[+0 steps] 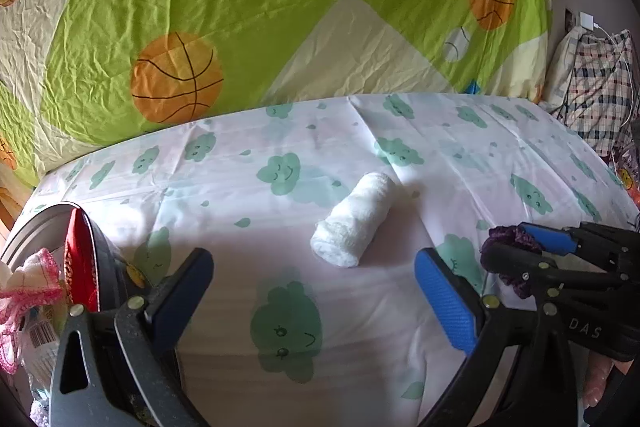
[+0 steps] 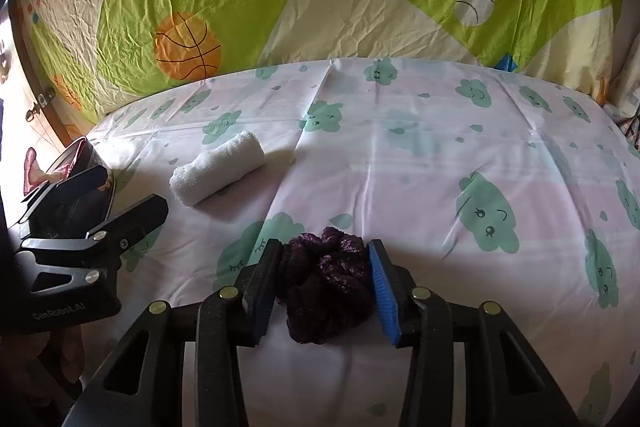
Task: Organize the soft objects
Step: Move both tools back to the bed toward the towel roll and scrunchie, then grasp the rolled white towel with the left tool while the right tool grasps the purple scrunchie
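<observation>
A rolled white towel [image 1: 354,221] lies on the cloud-print sheet [image 1: 280,163], ahead of my open, empty left gripper [image 1: 314,281]. It also shows in the right wrist view [image 2: 218,173], far left. My right gripper [image 2: 322,281] is shut on a dark purple scrunchie [image 2: 326,287] just above the sheet [image 2: 440,155]. In the left wrist view the right gripper [image 1: 516,245] sits at the right with the scrunchie [image 1: 508,239] between its fingers. My left gripper [image 2: 116,195] shows at the left in the right wrist view.
A metal tin [image 1: 44,227] with pink, white and red soft items stands at the left edge; it also shows in the right wrist view [image 2: 80,155]. A green basketball-print quilt [image 1: 240,7] lies behind. A plaid bag [image 1: 596,87] sits at the far right.
</observation>
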`<state>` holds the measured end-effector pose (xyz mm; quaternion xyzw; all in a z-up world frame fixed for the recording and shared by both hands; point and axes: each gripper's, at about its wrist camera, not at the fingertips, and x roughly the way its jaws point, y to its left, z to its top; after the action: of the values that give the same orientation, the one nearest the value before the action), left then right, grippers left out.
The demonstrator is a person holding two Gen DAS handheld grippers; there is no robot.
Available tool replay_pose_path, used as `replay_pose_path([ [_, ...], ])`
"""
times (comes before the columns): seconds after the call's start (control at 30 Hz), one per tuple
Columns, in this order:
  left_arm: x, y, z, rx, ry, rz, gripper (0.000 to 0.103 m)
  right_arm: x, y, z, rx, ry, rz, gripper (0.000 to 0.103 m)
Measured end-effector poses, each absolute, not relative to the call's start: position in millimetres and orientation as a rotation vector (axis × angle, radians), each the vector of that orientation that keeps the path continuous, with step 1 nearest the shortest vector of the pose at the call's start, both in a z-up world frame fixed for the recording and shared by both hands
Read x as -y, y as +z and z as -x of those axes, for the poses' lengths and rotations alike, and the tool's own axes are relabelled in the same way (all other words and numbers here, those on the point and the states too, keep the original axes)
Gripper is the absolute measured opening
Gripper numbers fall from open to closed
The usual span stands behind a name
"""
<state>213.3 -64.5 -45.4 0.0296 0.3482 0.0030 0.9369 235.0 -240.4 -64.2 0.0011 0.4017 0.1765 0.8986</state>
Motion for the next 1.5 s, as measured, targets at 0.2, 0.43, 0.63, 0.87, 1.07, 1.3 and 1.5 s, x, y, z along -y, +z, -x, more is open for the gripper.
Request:
replay_pose_path([
  [0.2, 71, -51, -223, -0.735, 0.005, -0.064, 0.102, 263, -56, -229, -0.765, 0.318, -0.106, 0.043],
  [0.43, 82, -55, -237, -0.755, 0.004, -0.088, 0.102, 270, -43, -225, -0.672, 0.209, -0.056, 0.043],
  [0.63, 87, -58, -260, -0.776, -0.013, -0.106, 0.096, 274, -44, -233, -0.69, 0.216, -0.07, 0.043],
  [0.87, 87, -69, -281, -0.849, -0.068, -0.076, 0.053, 271, -46, -233, -0.698, 0.225, -0.065, 0.043],
  [1.07, 89, -71, -281, -0.869, -0.12, -0.054, 0.032, 271, -43, -227, -0.661, 0.255, -0.077, 0.043],
  [1.3, 81, -62, -264, -0.801, -0.097, -0.023, 0.032, 272, -40, -222, -0.621, 0.284, -0.1, 0.043],
  [1.5, 72, -52, -242, -0.724, -0.06, 0.014, 0.032, 271, -39, -220, -0.609, 0.301, -0.111, 0.043],
])
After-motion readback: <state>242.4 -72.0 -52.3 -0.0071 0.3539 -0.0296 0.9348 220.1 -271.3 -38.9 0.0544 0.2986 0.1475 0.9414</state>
